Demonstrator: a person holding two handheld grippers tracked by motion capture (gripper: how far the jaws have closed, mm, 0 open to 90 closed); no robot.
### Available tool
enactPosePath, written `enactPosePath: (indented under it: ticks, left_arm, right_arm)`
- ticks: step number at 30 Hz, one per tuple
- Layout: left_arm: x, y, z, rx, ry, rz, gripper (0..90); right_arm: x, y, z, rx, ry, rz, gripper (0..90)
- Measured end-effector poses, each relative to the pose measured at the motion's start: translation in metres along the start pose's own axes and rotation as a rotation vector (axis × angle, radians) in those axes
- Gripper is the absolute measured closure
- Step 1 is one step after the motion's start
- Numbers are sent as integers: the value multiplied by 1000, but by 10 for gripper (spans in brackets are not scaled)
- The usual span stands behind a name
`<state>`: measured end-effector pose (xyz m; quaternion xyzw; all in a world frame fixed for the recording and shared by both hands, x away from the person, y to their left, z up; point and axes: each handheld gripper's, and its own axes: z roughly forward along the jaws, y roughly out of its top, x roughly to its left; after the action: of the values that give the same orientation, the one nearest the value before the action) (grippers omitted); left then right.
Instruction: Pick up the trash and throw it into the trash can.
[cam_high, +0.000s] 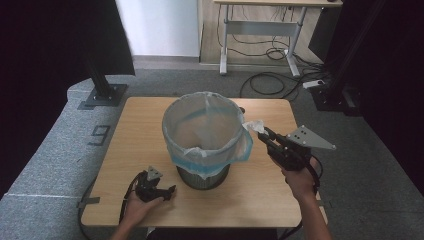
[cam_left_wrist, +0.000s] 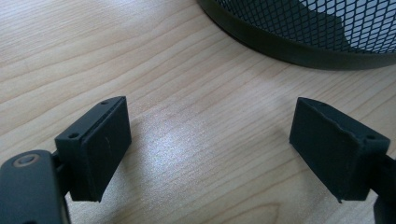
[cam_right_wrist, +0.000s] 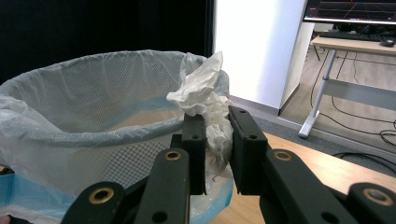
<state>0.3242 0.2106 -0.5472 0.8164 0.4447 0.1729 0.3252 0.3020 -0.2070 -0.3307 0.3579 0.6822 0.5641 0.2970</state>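
A black mesh wastebasket (cam_high: 205, 177) lined with a clear and blue plastic bag (cam_high: 200, 132) stands mid-table. My right gripper (cam_high: 261, 132) is held at the basket's right rim, shut on a crumpled white tissue (cam_right_wrist: 205, 95) that sticks up above the jaws beside the bag's edge (cam_right_wrist: 107, 63). My left gripper (cam_high: 170, 192) rests low on the table near the front left of the basket, jaws wide open with bare wood between them; its view shows the basket's mesh base (cam_left_wrist: 299, 28) just ahead.
The wooden table (cam_high: 130, 150) sits on grey carpet. A black stand base (cam_high: 102, 95) is at the back left. A desk (cam_high: 260, 25) with loose cables (cam_high: 270, 82) stands behind, and another black stand (cam_high: 335, 95) is at the right.
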Motion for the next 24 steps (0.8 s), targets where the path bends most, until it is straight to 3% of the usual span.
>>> enactPosePath:
  ticks: [24]
  left_arm:
    - [-1,0,0,1,-2,3,124]
  right_arm:
    - [10,13,25,20,35,-9,769]
